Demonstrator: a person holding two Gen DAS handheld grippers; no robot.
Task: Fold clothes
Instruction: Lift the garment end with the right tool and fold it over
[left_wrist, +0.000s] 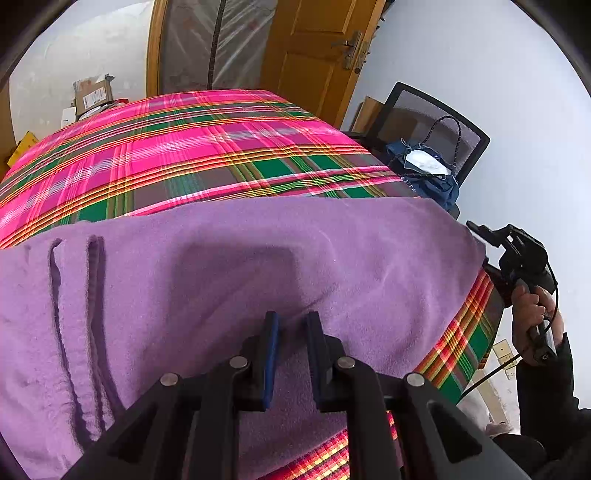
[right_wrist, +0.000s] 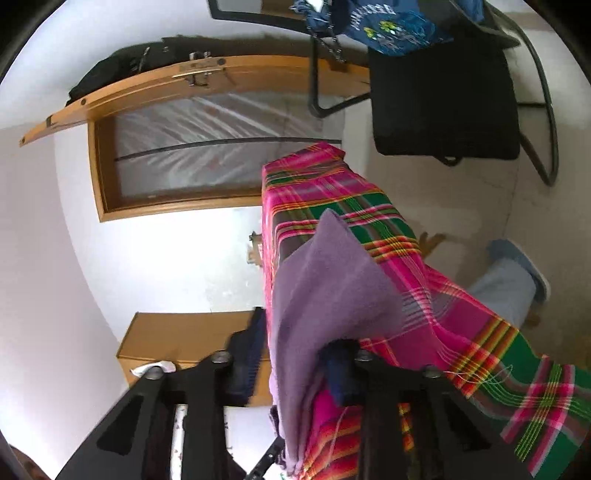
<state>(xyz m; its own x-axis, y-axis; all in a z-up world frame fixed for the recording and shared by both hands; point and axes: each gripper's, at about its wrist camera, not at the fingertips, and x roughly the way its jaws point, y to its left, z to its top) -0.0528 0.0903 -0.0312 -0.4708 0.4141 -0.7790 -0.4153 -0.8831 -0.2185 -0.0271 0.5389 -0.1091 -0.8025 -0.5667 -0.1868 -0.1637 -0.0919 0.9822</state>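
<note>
A purple fleece cloth (left_wrist: 229, 266) lies spread on a table under a pink and green plaid cover (left_wrist: 192, 147). My left gripper (left_wrist: 291, 332) is open, its two fingertips set on the cloth near its front edge, with a small crease running up to them. My right gripper (left_wrist: 484, 247), held by a hand (left_wrist: 532, 306), sits at the cloth's right edge. In the right wrist view, the right gripper (right_wrist: 295, 354) is open, and the purple cloth's (right_wrist: 325, 288) edge hangs between its fingers and drapes over one finger (right_wrist: 340, 369).
A black mesh chair (left_wrist: 436, 125) with a blue bag (left_wrist: 424, 166) stands beyond the table's right corner. A wooden door (left_wrist: 314, 48) and a plastic-covered frame are behind it. Cardboard boxes (left_wrist: 92, 92) sit at the back left. A person's leg and slipper (right_wrist: 517, 273) are by the table.
</note>
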